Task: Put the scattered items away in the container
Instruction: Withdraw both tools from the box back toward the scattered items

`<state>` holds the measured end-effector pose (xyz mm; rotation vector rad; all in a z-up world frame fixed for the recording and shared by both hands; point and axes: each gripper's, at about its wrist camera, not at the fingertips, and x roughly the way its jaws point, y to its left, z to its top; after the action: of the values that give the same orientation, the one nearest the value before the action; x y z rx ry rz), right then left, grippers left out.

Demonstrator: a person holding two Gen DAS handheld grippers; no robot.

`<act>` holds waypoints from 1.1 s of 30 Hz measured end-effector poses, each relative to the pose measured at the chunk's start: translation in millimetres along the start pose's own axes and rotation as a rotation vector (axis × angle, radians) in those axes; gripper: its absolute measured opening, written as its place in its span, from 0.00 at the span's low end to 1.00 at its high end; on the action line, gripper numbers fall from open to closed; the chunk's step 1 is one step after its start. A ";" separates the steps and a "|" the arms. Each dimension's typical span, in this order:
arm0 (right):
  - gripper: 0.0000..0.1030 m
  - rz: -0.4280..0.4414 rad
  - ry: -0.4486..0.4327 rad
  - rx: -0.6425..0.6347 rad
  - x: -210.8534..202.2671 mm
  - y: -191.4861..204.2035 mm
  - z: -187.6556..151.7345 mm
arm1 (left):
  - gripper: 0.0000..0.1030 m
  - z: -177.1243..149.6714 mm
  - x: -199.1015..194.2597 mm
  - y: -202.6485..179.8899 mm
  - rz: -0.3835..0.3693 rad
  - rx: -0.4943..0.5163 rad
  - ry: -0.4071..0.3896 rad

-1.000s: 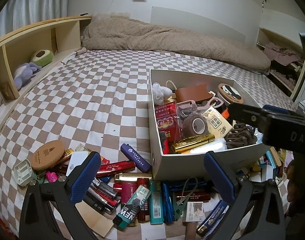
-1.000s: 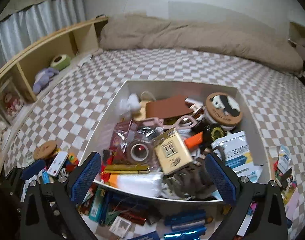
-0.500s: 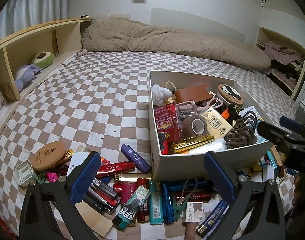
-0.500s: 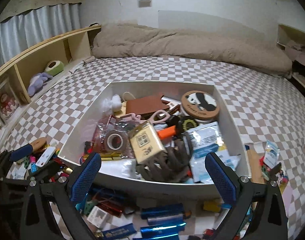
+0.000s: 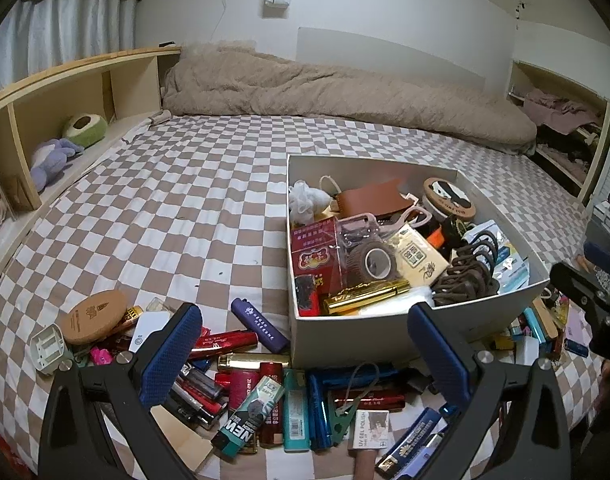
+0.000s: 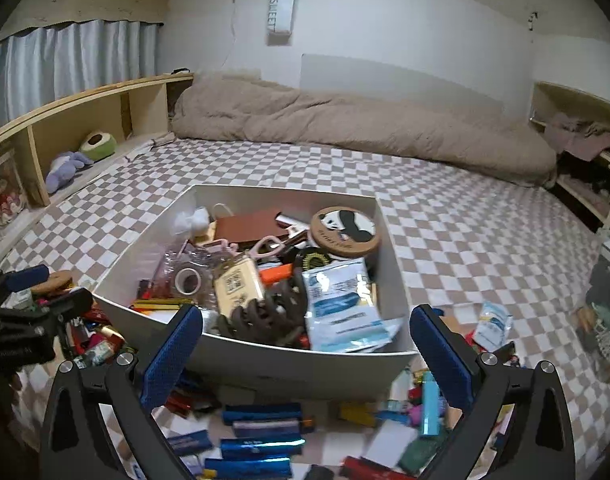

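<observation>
So the biggest thing here is the bed [image 5: 177, 208] with its brown and white checked sheet, and a beige duvet [image 5: 325, 96] bunched along the far edge by the wall. A wooden shelf [image 5: 77, 84] runs down the left side with a couple of soft toys in it.

Sitting on the sheet, right of middle, is the white box [image 5: 357, 336], already pretty stuffed. In there you can see a brown claw clip [image 5: 465, 276] at the near right corner, a blue and white packet [image 6: 341, 304] just beside it, a round panda coaster [image 6: 343, 230] at the far right, a brown wallet [image 5: 371, 202] at the far side, a roll of tape [image 5: 371, 260] in the middle and a gold tube [image 5: 363, 294] lying along the near wall.

Still scattered on the sheet: a pile of lighters [image 5: 257, 392] right up against the near wall of the box and spreading left, a purple lighter [image 5: 259, 324] just left of the box, and a round cork coaster [image 5: 93, 316] further left. More small bits lie near the box's right side, including a small packet [image 6: 493, 322].

Left gripper [image 5: 301, 364] hangs over the lighter pile, fingers spread wide with nothing between them. Right gripper [image 6: 305, 360] sits over the near wall of the box, fingers also wide apart and empty.
</observation>
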<state>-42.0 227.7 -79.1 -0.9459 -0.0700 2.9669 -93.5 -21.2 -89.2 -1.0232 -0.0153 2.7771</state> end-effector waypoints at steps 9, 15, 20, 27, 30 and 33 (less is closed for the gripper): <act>1.00 -0.046 -0.022 0.020 -7.4 -29.5 -13.6 | 1.00 1.1 -2.3 -6.0 0.002 0.000 -0.013; 1.00 -0.061 -0.026 0.045 -10.1 -43.4 -20.1 | 1.00 -1.1 0.9 -9.7 -0.011 0.001 -0.013; 1.00 -0.051 -0.047 0.057 -14.3 -50.5 -21.2 | 1.00 -1.4 0.5 -11.1 -0.024 -0.011 -0.030; 1.00 -0.033 -0.040 0.065 -12.2 -55.5 -26.0 | 1.00 -4.8 0.8 -16.8 -0.045 -0.014 -0.037; 1.00 -0.026 -0.028 0.047 -11.8 -55.8 -30.3 | 1.00 -6.6 0.9 -19.4 -0.047 -0.008 -0.034; 1.00 -0.014 -0.030 0.028 -13.6 -55.9 -36.4 | 1.00 -9.7 1.1 -24.8 -0.031 0.008 -0.035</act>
<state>-9.2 284.3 -98.0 -0.8947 -0.0349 2.9613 -83.9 2.8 -95.5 -0.9643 -0.0247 2.7647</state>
